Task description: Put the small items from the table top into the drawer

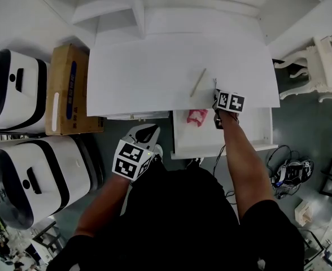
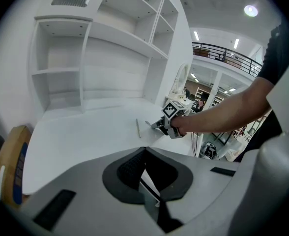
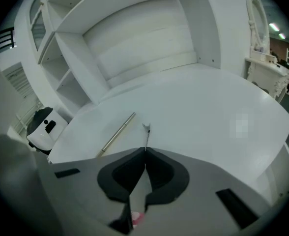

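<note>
In the head view, the white table top (image 1: pixel 143 72) fills the upper middle of the frame. A long thin tan stick (image 1: pixel 198 82) lies on it, right of the middle. Its long side slants from lower left to upper right. Just right of it, at the table's front edge, lies a thin dark metal pin (image 1: pixel 215 84) that points up the frame. The right gripper (image 1: pixel 216 99) is at the pin's near end. Below the edge is the open white drawer (image 1: pixel 262 131), with a crumpled pink thing (image 1: pixel 197 116) inside. The left gripper (image 1: pixel 149 131) is held low, left of the drawer and off the table. A brown cardboard box (image 1: pixel 70 89) stands at the left. In the left gripper view, the left gripper (image 2: pixel 144 150) has its jaws closed together with nothing in them. Only this view shows the right gripper (image 2: pixel 154 125) from the side, low on the table at the right, next to the stick (image 2: pixel 138 128). In the right gripper view, the right gripper (image 3: pixel 145 149) has its jaws pressed together on the pin (image 3: pixel 146 134). The pin sticks straight up the frame and ends in a tiny fork, which no other view shows. The stick (image 3: pixel 117 134) slants just to its left. A bit of the pink thing (image 3: pixel 136 216) peeks out at the bottom.
</note>
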`<act>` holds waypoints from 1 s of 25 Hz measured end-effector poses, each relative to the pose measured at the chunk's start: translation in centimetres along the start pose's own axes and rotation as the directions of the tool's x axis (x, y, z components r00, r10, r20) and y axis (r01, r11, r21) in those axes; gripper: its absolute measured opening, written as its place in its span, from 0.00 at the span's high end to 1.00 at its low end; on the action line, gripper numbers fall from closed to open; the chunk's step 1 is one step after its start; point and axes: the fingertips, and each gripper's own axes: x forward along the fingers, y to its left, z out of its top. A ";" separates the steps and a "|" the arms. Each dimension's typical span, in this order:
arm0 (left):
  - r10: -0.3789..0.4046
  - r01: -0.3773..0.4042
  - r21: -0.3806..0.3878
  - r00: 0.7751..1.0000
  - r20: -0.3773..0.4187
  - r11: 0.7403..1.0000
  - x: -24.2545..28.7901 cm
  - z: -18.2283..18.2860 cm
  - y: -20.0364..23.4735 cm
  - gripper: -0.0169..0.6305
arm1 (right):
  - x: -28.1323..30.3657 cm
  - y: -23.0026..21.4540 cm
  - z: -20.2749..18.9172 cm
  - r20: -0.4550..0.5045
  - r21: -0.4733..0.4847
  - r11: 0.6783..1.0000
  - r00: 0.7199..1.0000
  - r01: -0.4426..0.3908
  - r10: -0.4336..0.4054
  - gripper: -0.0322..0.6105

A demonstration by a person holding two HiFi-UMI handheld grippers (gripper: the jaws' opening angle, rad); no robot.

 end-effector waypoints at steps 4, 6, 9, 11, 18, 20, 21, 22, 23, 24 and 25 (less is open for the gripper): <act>-0.005 0.005 0.008 1.000 0.005 1.000 0.0 0.1 -0.1 0.97 | -0.3 0.0 0.1 0.002 -0.002 1.000 1.000 -0.013 0.013 0.90; -0.007 0.006 0.010 1.000 0.008 1.000 0.0 0.2 -0.1 0.97 | -0.8 0.3 0.3 0.018 -0.009 1.000 0.999 -0.027 0.027 0.90; -0.009 0.009 0.009 1.000 0.011 1.000 0.2 0.2 0.0 0.97 | -2.2 1.3 0.6 0.046 -0.028 0.998 0.997 -0.058 0.059 0.90; -0.012 0.012 0.008 1.000 0.015 1.000 0.3 0.2 -0.1 0.97 | -3.5 2.3 0.5 0.058 -0.060 0.994 0.994 -0.090 0.094 0.90; -0.010 0.010 0.006 1.000 0.020 1.000 0.7 0.2 0.4 0.97 | -7.1 7.4 -6.6 -0.124 -0.287 0.897 0.941 -0.337 0.314 0.90; -0.010 0.010 0.003 1.000 0.018 1.000 0.7 0.0 0.2 0.97 | -7.6 7.8 -10.0 -0.228 -0.350 0.852 0.918 -0.389 0.325 0.90; -0.011 0.011 0.004 1.000 0.017 1.000 0.7 0.0 0.0 0.97 | -7.7 7.8 -11.8 -0.281 -0.382 0.831 0.908 -0.404 0.312 0.90; -0.014 0.014 0.005 1.000 0.017 1.000 0.7 -0.1 -0.2 0.97 | -7.7 7.7 -13.5 -0.331 -0.416 0.810 0.899 -0.413 0.288 0.90; -0.018 0.018 0.008 1.000 0.016 1.000 0.8 -0.1 -0.4 0.97 | -7.5 7.5 -15.0 -0.376 -0.451 0.788 0.890 -0.420 0.260 0.90; -0.022 0.022 0.011 1.000 0.014 1.000 0.8 -0.1 -0.6 0.97 | -7.2 7.5 -16.4 -0.415 -0.481 0.765 0.880 -0.428 0.231 0.90; -0.025 0.024 0.012 1.000 0.012 1.000 0.7 -0.2 -0.8 0.97 | -6.8 7.6 -17.6 -0.449 -0.508 0.742 0.870 -0.438 0.206 0.90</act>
